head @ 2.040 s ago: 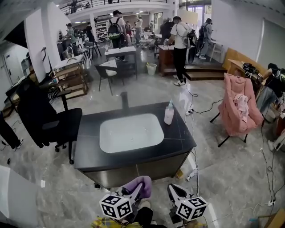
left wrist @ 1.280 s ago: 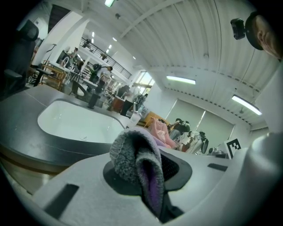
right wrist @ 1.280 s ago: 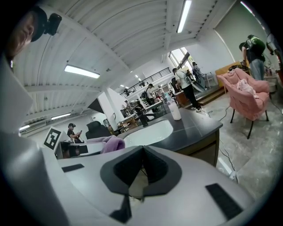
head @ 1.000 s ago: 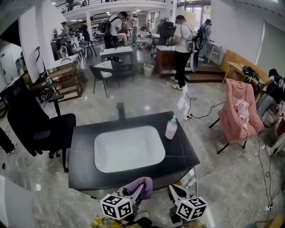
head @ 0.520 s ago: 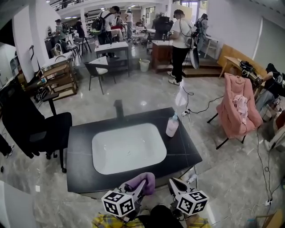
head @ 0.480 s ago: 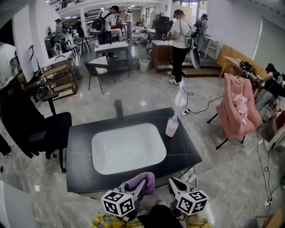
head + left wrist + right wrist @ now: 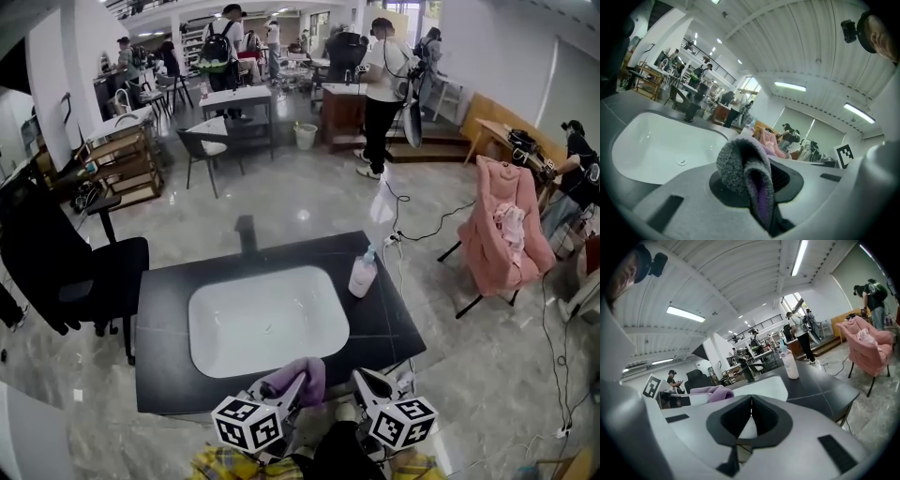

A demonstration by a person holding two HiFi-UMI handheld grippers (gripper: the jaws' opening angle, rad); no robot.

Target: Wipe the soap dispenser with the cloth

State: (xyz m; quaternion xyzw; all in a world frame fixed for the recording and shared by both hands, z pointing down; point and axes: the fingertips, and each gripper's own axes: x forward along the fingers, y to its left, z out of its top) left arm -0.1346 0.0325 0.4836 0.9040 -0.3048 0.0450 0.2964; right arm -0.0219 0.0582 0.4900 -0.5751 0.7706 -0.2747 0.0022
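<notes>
Cloth sits clamped in my left gripper, whose jaws are closed on its purple fold, at the near edge of the black counter. My right gripper has its jaws pressed together with nothing between them. The soap dispenser stands upright on the counter's far right part, just beside the white sink, well apart from both grippers.
</notes>
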